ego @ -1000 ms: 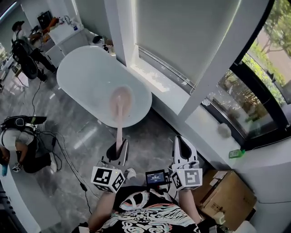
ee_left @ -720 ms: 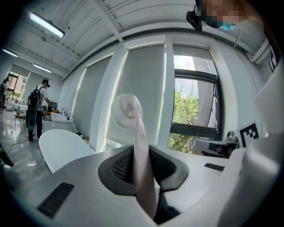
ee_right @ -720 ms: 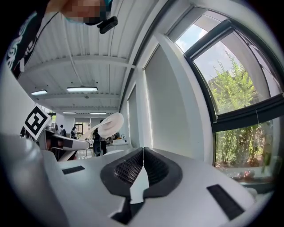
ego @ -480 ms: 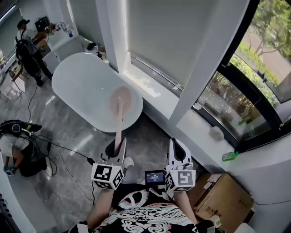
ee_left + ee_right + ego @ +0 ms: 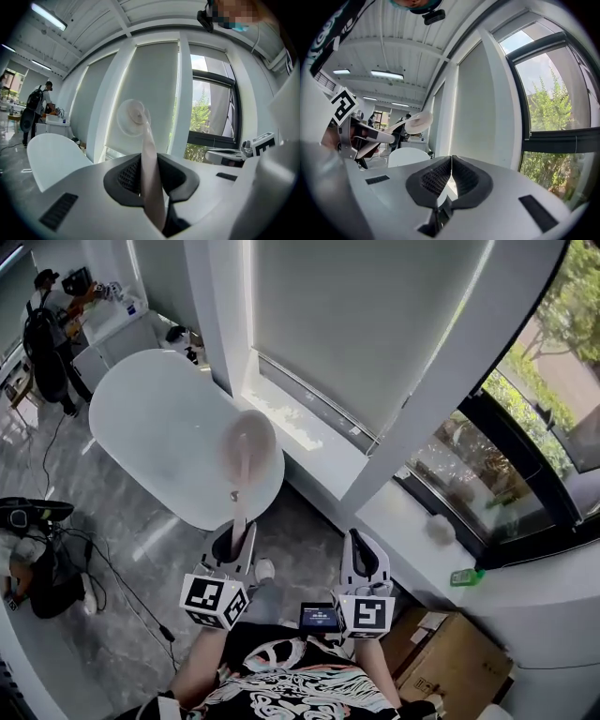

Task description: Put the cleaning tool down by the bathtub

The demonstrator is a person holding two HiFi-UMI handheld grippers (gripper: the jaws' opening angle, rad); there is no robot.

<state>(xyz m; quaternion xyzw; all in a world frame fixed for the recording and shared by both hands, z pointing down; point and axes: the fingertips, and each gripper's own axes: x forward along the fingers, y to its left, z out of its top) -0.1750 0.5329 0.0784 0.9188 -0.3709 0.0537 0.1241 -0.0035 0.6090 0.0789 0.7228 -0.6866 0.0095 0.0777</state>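
Note:
The cleaning tool (image 5: pixel 246 451) is a pale pink long-handled brush with a round head (image 5: pixel 131 117). My left gripper (image 5: pixel 234 542) is shut on its flat handle (image 5: pixel 151 173), and the head points up and forward, seen over the end of the white oval bathtub (image 5: pixel 159 432). In the right gripper view the round head (image 5: pixel 417 123) shows at the left, held up in the air. My right gripper (image 5: pixel 359 560) is beside the left one, shut with nothing in it; its jaws (image 5: pixel 451 180) meet edge to edge.
A white window ledge (image 5: pixel 309 442) runs behind the bathtub, under a drawn blind. A cardboard box (image 5: pixel 457 662) stands at lower right. Cables (image 5: pixel 112 559) trail over the grey floor at left, where a person (image 5: pixel 28 559) crouches; another person (image 5: pixel 42 329) stands by a counter at the far left.
The view has shifted: the bathtub and window ledge slid left and up in the head view. Both grippers keep their grip and spacing, the brush still held up over the tub's end.

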